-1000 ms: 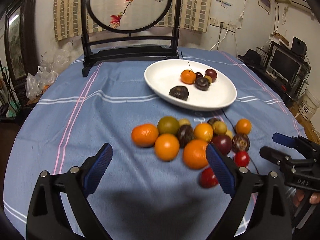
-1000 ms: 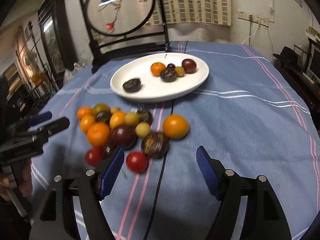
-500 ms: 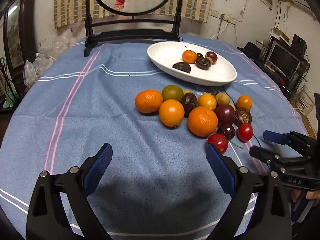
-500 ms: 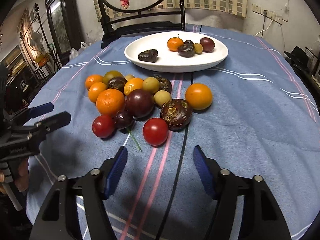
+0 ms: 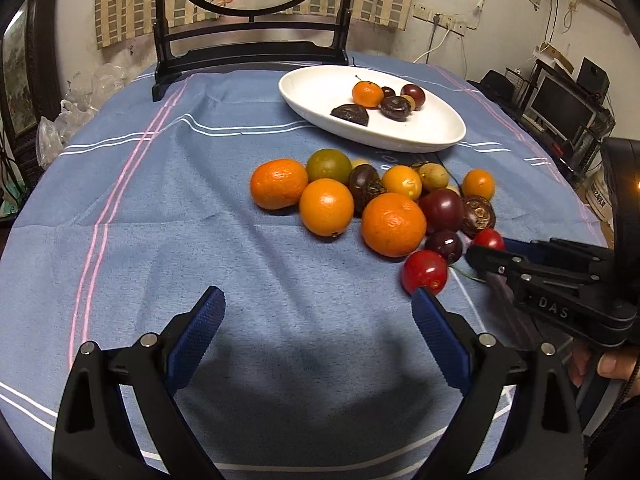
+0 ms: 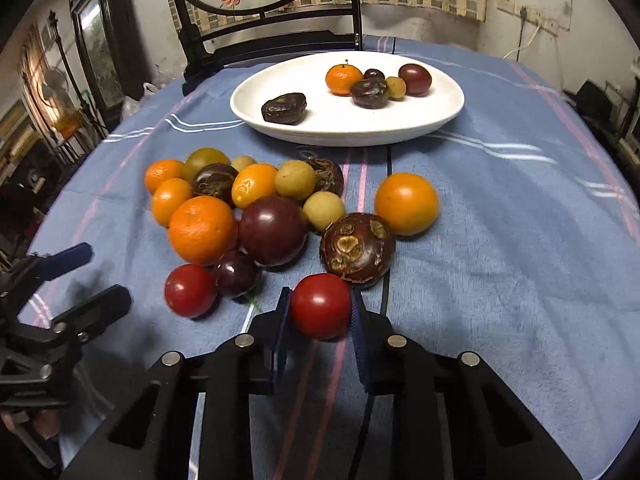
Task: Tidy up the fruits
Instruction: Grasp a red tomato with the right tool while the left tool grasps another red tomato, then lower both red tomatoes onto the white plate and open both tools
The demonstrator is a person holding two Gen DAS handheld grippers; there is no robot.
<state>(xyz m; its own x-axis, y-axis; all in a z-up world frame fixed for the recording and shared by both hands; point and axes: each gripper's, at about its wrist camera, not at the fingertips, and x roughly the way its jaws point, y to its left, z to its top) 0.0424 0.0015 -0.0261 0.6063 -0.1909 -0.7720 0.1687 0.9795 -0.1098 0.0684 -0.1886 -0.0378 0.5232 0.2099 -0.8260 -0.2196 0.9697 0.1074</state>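
A pile of oranges, dark plums, small yellow fruits and red tomatoes lies on the blue cloth, in front of a white oval plate (image 5: 312, 88) (image 6: 340, 120) that holds several fruits. My right gripper (image 6: 321, 296) is closing its jaws on a red tomato (image 6: 320, 306) at the near edge of the pile, and both blue pads press its sides. In the left wrist view that tomato (image 5: 486, 239) shows at the right gripper (image 5: 480, 250) tip. My left gripper (image 5: 316, 296) (image 6: 104, 274) stands open over bare cloth, short of the oranges, with a second red tomato (image 5: 424, 272) by its right finger.
A black wooden screen stand (image 5: 248, 56) stands at the table's far edge behind the plate. Plastic bags (image 5: 72, 112) lie off the table at the left. A monitor (image 5: 560, 108) and cables are off to the right. Bare cloth lies left and right of the pile.
My right gripper moved forward to the pile and closed from wide open onto the red tomato. My left gripper stayed open and sank slightly towards the cloth.
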